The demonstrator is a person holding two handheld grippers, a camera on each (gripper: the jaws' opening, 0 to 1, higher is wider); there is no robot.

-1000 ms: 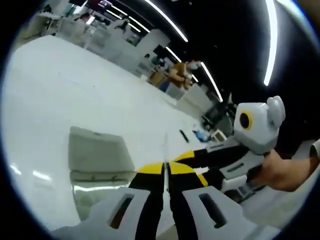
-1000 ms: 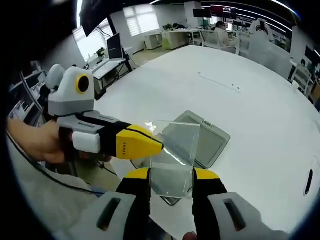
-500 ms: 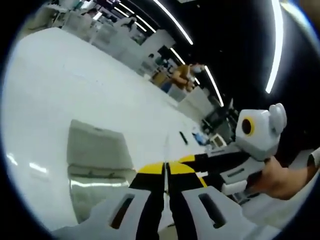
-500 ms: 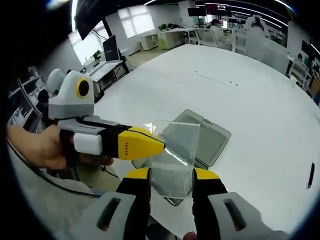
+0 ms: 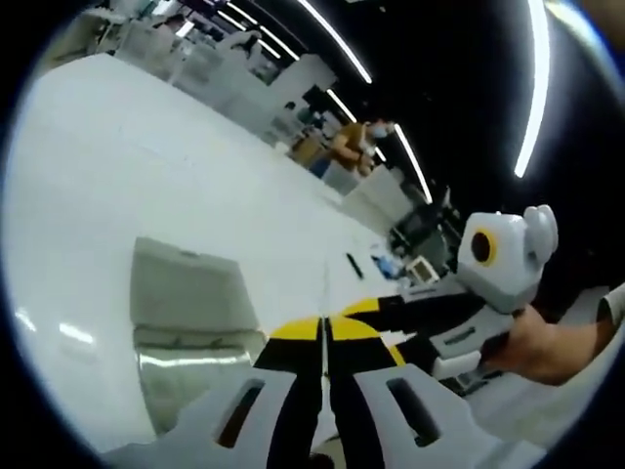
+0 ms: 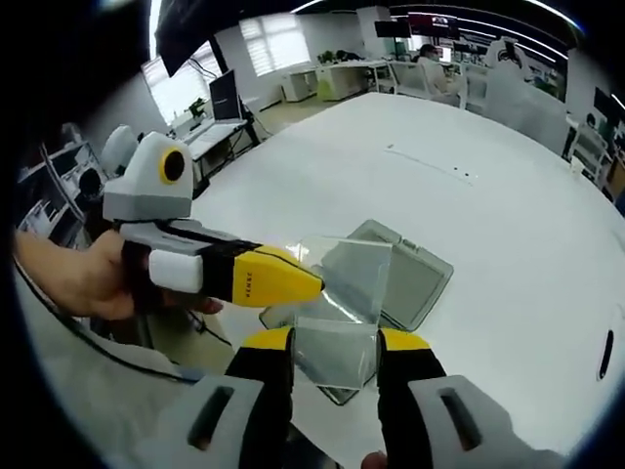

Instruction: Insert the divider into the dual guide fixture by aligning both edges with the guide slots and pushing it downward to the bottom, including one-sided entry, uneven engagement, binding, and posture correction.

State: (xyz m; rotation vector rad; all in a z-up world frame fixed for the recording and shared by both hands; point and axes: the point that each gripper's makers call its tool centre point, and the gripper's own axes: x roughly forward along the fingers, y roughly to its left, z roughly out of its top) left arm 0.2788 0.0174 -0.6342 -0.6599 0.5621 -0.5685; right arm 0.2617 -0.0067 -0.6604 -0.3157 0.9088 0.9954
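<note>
Both grippers hold the clear divider point(image 6: 337, 313) up in the air over the gray fixture point(image 6: 410, 278) on the white table point(image 6: 508, 234). The right gripper point(image 6: 335, 344) pinches its bottom edge, the left gripper point(image 6: 298, 283) its side. Keep it straight, line up both edges, then push down slowly.

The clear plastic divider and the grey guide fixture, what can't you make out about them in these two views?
- Right gripper view: the lower edge of the clear plastic divider is hidden between the right gripper jaws.
- Right gripper view: the near part of the grey guide fixture lies behind the divider; its slots are too blurred to see.
- Left gripper view: the divider shows edge-on between the left gripper jaws, a thin line.
</note>
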